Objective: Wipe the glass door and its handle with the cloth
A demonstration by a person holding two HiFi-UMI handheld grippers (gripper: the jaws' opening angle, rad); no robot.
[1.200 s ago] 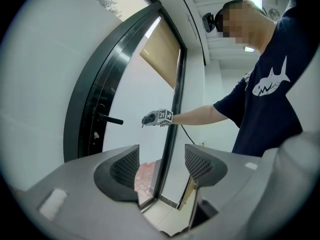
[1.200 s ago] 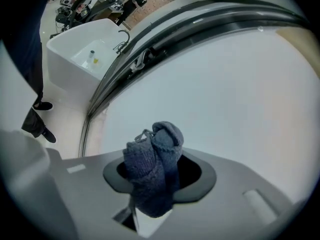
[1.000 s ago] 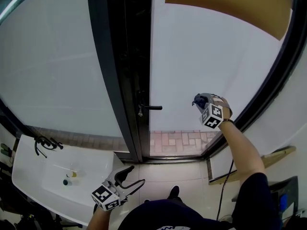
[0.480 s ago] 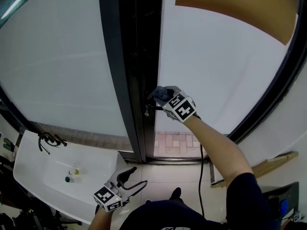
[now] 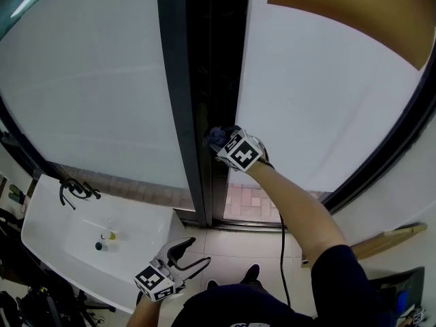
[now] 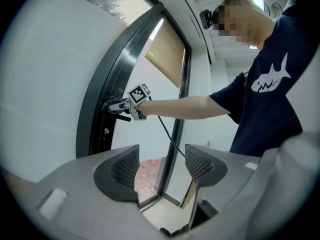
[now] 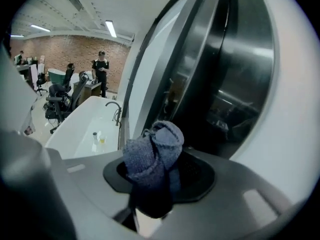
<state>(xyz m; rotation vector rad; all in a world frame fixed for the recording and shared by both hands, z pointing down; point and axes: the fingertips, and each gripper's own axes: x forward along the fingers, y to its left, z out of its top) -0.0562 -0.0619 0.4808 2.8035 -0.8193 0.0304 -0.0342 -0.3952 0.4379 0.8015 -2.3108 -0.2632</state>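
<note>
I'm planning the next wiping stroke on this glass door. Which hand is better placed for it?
Right. The right gripper is shut on the blue cloth at the door's dark frame. The left gripper hangs open and empty, low by the person's body, away from the door.

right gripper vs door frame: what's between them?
The blue cloth, bunched and clamped in the right gripper's jaws, sits between them and the dark door frame. The right gripper view shows it; contact unclear.
</note>
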